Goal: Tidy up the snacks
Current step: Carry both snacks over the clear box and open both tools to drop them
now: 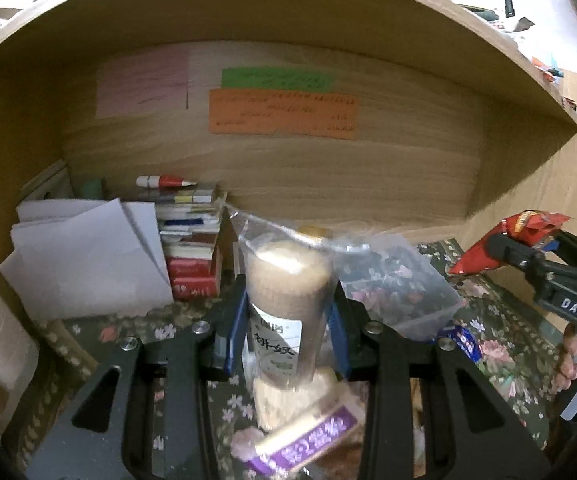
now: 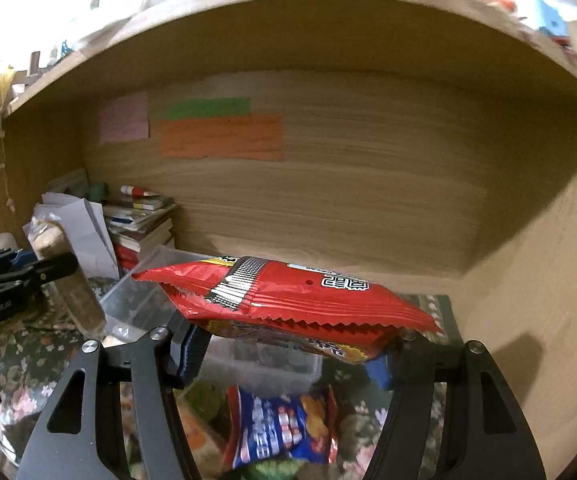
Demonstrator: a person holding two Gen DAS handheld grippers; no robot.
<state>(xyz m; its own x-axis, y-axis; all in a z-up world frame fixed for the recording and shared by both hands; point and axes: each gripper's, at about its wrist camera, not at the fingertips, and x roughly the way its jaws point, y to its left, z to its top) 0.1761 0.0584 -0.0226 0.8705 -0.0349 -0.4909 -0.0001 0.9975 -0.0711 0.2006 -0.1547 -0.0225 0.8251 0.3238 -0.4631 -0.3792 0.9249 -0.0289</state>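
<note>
The left gripper [image 1: 288,332] is clamped on a tall clear bag of brown biscuits [image 1: 288,300], with both blue pads pressed against the bag's sides. The bag stands upright and raised over the flowered tablecloth [image 1: 500,344]. Just below it a purple-labelled snack pack [image 1: 312,440] lies tilted on the cloth.

The right gripper [image 2: 288,344] is clamped on a red snack packet [image 2: 288,296], which lies crosswise between its fingers with the crimped ends sticking out on both sides. The packet hangs above a clear plastic box [image 2: 248,360] that sits on the cloth near the middle of the alcove. A blue and red snack packet [image 2: 280,428] lies on the cloth in front of the box, just below the gripper.

In the left wrist view the same red packet appears at the right edge, held in the other gripper, well apart from the biscuit bag.

At the rear left stands a stack of books [image 1: 192,240] with white folded paper [image 1: 88,256] leaning just beside it. A pink note [image 1: 142,82], a green note [image 1: 276,79] and an orange note [image 1: 282,112] are stuck to the wooden back wall [image 1: 408,168].
</note>
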